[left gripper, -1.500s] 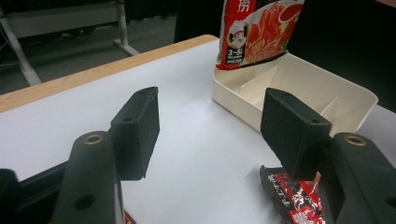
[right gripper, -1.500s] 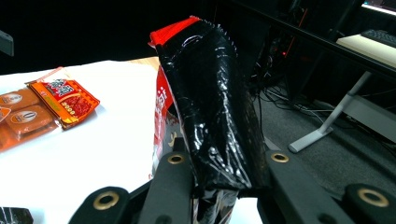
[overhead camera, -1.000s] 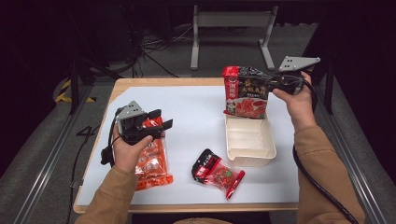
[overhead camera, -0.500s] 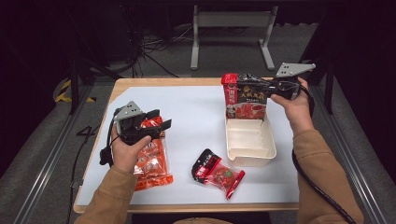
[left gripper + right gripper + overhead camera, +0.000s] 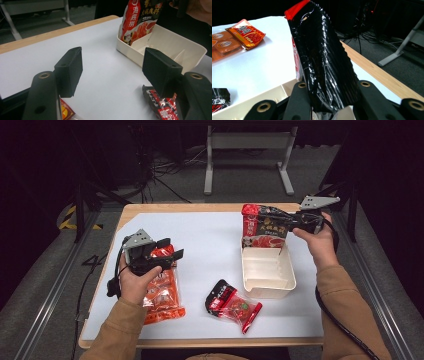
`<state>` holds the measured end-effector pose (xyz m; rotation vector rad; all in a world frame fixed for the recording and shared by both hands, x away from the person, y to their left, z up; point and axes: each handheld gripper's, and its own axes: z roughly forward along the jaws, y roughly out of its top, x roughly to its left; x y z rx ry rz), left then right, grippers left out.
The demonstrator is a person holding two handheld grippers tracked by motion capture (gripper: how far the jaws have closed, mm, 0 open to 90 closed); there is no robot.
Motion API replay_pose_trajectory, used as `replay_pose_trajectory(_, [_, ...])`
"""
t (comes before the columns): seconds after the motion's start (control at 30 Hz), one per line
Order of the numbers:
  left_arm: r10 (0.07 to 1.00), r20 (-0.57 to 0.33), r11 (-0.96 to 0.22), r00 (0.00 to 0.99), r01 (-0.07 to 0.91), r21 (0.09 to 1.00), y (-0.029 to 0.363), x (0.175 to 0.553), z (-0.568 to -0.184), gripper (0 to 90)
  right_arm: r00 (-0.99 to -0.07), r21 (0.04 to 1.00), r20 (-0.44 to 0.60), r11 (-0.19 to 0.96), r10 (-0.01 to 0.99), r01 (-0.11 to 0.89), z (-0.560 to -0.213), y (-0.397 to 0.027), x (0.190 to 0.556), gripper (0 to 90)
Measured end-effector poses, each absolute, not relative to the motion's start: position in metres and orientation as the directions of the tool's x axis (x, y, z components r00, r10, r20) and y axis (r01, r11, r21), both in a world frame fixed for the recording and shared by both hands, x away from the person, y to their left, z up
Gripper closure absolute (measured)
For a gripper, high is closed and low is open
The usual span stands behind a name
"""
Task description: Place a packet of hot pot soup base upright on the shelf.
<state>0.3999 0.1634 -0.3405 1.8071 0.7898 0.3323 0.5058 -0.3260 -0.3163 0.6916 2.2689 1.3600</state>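
The black-and-red pouch [image 5: 264,226] was clamped in the right tool [image 5: 295,222], hanging over the white tray [image 5: 267,279]; lowering looked next. The left tool [image 5: 167,255] was held wide above the orange packet [image 5: 162,290].

A wooden table [image 5: 200,209] has most of its top covered by a white sheet [image 5: 210,245], leaving bare wood along the edges. On the grey floor beyond the table's far edge stands a pale grey metal frame [image 5: 247,142], with loose black cables [image 5: 170,167] lying to its left. Left of the table's far corner is yellow-and-black striped tape [image 5: 70,217]. A metal rail [image 5: 45,295] runs along the floor beside the table's left side.
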Motion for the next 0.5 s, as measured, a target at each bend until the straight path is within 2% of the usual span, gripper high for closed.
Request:
replay_pose_trajectory(0.33, [0.655, -0.133, -0.225, 0.744, 0.36, 0.905, 0.1649, 0.4012, -0.3436, 30.7, -0.779, 0.89, -0.072, 0.393, 0.623, 0.231, -0.3206, -0.3287, 0.5037, 73.7])
replay_pose_trajectory(0.5, [0.648, -0.13, -0.239, 0.75, 0.363, 0.9, 0.1659, 0.4011, -0.3454, 29.6, -0.769, 0.902, -0.008, 0.336, 0.639, 0.27, -0.3184, -0.3303, 0.5016, 59.2])
